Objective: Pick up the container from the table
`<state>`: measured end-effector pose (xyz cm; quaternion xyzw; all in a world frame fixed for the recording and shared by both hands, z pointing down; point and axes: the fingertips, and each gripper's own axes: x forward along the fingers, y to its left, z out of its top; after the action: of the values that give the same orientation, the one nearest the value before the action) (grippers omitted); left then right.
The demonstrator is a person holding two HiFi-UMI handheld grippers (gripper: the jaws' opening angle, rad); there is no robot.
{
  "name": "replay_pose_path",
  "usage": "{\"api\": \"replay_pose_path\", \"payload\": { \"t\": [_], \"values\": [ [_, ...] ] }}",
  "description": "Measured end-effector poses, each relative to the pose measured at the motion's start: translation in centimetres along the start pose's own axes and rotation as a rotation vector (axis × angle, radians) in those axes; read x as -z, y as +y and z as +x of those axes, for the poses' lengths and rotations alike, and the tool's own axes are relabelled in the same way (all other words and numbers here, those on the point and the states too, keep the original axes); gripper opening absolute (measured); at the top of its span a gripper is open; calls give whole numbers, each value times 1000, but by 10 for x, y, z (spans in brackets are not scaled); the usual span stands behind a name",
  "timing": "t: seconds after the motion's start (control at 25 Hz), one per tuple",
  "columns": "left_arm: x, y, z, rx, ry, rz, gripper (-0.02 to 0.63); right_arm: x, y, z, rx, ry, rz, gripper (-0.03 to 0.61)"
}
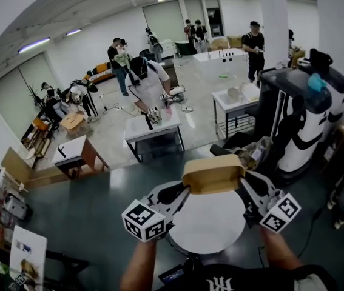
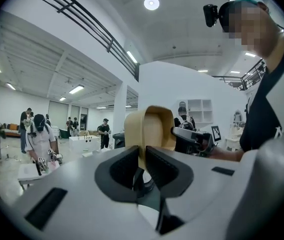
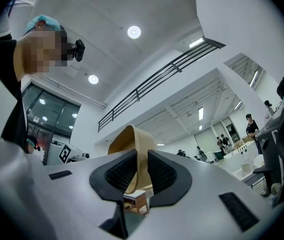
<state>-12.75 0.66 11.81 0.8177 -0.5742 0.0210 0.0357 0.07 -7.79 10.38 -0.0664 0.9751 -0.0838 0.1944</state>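
Observation:
A tan rectangular container point(image 1: 213, 173) hangs in the air above a round white table point(image 1: 207, 222), held from both ends. My left gripper point(image 1: 182, 193) is shut on its left wall and my right gripper point(image 1: 243, 183) is shut on its right wall. In the left gripper view the container point(image 2: 152, 129) rises from between the black pads of the left gripper point(image 2: 141, 160), its wall pinched there. The right gripper view shows the container's point(image 3: 129, 145) thin wall clamped by the right gripper point(image 3: 140, 170). The opposite gripper point(image 2: 194, 140) shows past the container.
A dark robot stand with white covers point(image 1: 305, 123) rises at the right. White work tables point(image 1: 153, 129) with people around them fill the room beyond. A small wooden table point(image 1: 76, 153) and cluttered shelves point(image 1: 5, 211) are at the left.

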Motion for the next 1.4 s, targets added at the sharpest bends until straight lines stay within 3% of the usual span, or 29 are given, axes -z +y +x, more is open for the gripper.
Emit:
{"api": "replay_pose_path", "payload": {
  "t": [0.4,0.72,1.4],
  "values": [
    [29,-54,0,-46,47,-25,48,19,0,-59,-6,2,91,84],
    [40,-57,-21,-72,11,-59,46,33,22,-64,-35,33,93,84],
    [63,-79,-31,-31,0,-122,44,43,41,-94,1,111,71,84]
  ]
}}
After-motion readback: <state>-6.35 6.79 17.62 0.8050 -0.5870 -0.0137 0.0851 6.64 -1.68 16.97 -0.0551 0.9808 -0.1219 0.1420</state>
